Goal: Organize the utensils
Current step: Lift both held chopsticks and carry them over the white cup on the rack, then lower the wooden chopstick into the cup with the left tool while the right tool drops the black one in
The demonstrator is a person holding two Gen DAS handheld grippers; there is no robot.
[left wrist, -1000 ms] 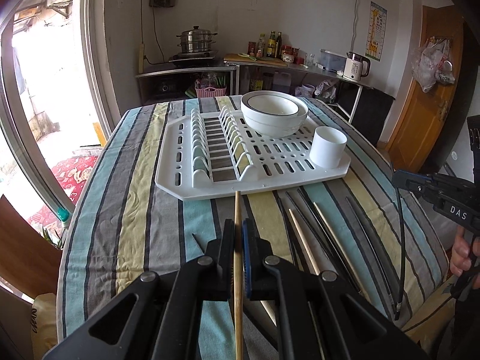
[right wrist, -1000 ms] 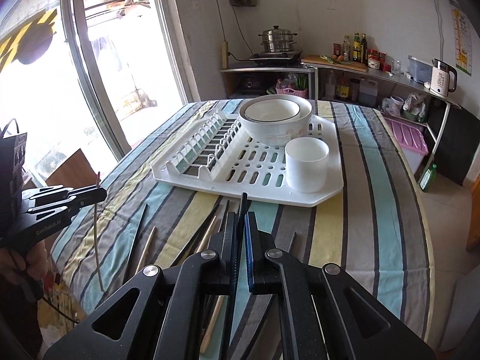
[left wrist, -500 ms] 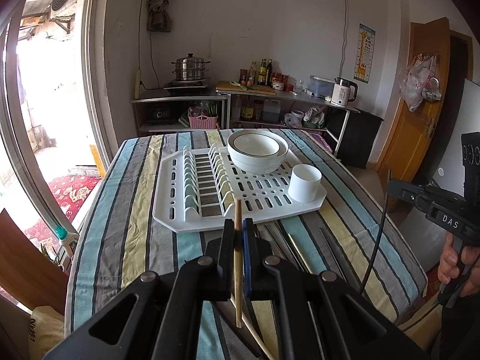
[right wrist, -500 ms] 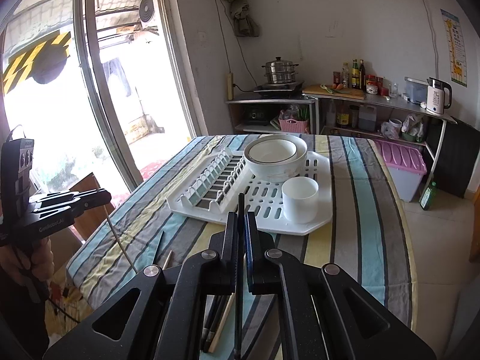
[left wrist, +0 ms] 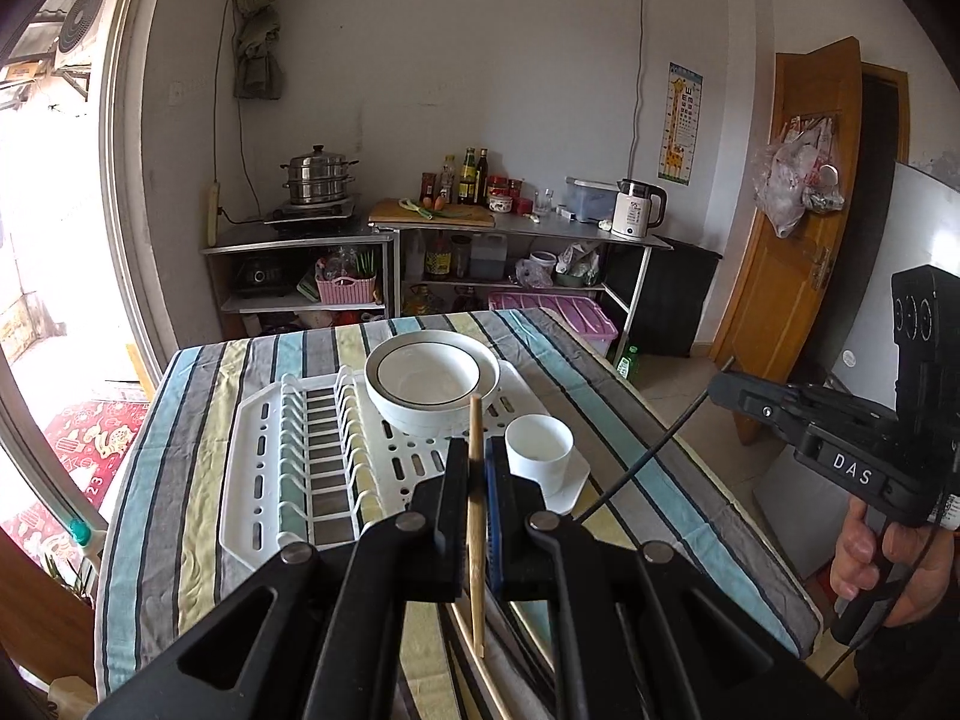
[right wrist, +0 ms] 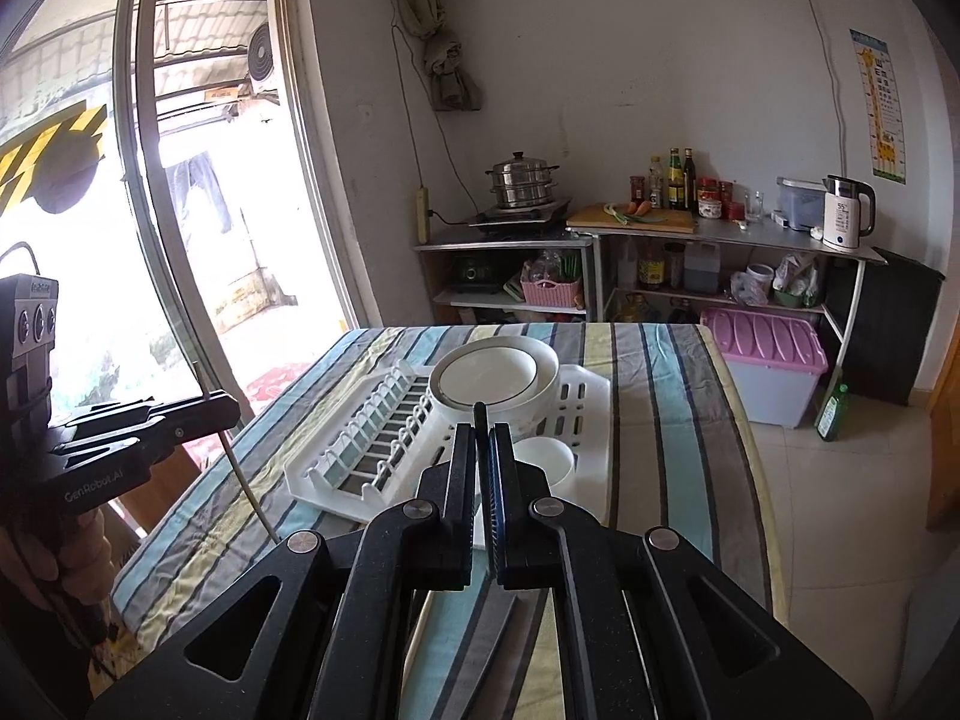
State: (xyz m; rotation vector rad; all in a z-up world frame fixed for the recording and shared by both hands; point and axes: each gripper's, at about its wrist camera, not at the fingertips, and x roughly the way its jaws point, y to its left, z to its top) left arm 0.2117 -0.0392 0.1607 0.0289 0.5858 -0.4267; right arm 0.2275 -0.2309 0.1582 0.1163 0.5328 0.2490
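We have lifted both chopsticks off the tabletop [left wrist: 180, 480]; left tongs [left wrist: 477, 468] clamp the wooden chopstick [left wrist: 475, 516], right tongs [right wrist: 483, 462] the black chopstick [right wrist: 480, 414]; such thin sticks could pivot and miss the far white cup [left wrist: 538, 461].

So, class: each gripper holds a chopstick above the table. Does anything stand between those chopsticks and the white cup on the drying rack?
Nothing visible does. The left gripper holds the wooden chopstick and the right gripper the black chopstick; the white cup stands open-topped on the rack, beside the bowls.
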